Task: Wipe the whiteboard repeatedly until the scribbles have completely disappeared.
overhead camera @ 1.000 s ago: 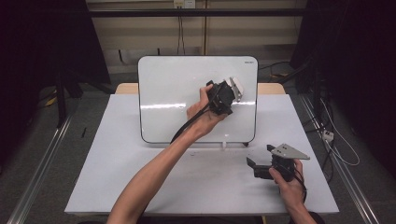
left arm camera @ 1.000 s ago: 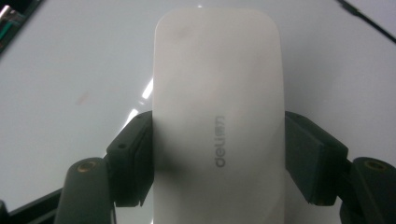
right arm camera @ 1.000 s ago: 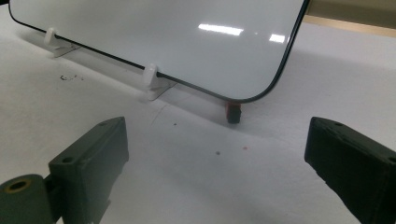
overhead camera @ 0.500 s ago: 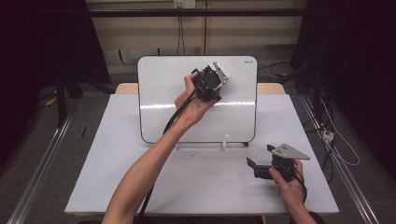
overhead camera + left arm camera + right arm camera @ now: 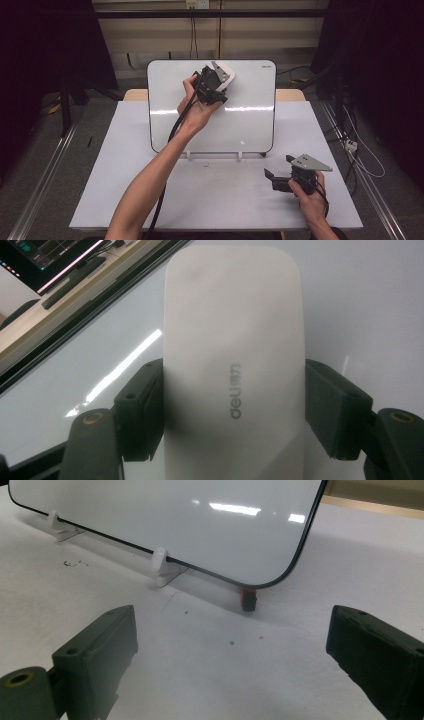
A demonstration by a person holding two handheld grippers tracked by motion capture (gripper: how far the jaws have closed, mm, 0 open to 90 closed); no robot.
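Note:
A white whiteboard [image 5: 250, 120] with a thin black edge stands upright on the white table [image 5: 215, 200]. My left gripper [image 5: 214, 86] is raised in front of the board's upper middle, shut on a white eraser [image 5: 228, 75]. In the left gripper view the eraser [image 5: 232, 365], printed with grey lettering, sits between both pads [image 5: 142, 410] against the board face [image 5: 360, 300]. My right gripper [image 5: 279, 167] rests low on the table at the front right, open with nothing between its jaws. Its own view shows the board's lower corner [image 5: 175, 515] ahead of the gripper [image 5: 232, 645].
Two white clip feet [image 5: 162, 562] hold up the board's lower edge. A small dark and red piece [image 5: 248, 600] sits under its corner. Tiny dark specks [image 5: 72, 562] lie on the table. A black cable [image 5: 165, 165] trails along the left forearm.
The left hand has carried the eraser leftward and upward across the board, from the right of its middle to the upper middle. The right hand has stayed put.

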